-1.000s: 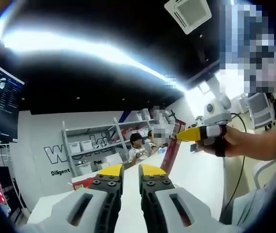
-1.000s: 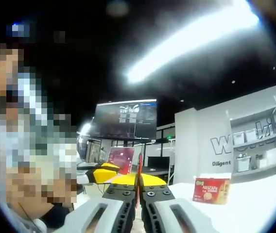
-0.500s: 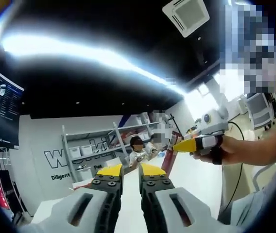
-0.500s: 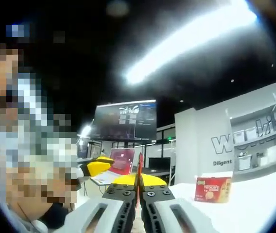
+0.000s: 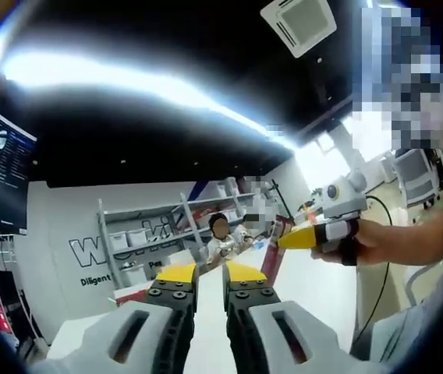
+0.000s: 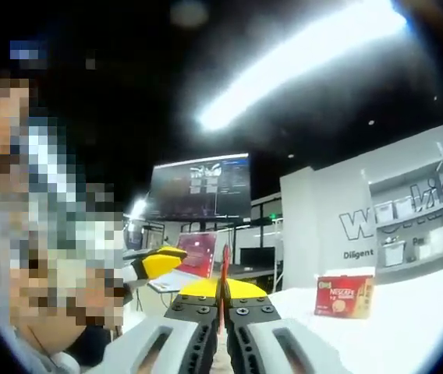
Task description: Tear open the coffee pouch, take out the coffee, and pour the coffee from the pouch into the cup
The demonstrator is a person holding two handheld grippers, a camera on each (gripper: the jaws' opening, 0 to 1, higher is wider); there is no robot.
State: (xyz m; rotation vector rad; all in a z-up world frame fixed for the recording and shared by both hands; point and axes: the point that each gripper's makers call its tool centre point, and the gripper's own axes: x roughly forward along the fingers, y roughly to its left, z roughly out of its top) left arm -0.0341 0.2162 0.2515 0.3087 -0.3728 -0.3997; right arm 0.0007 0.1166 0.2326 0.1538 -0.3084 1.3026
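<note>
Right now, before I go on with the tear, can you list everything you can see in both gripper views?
slim red coffee pouch: one, red, pinched upright in the right gripper.
red Nescafe carton: one, red, on the white table.
wall monitor: one, dark, lit, behind.
metal shelving: one unit, grey, against the white wall.
seated person: one, by the shelving.
left gripper: yellow tips, slightly apart, empty.
right gripper: yellow tips, closed.
</note>
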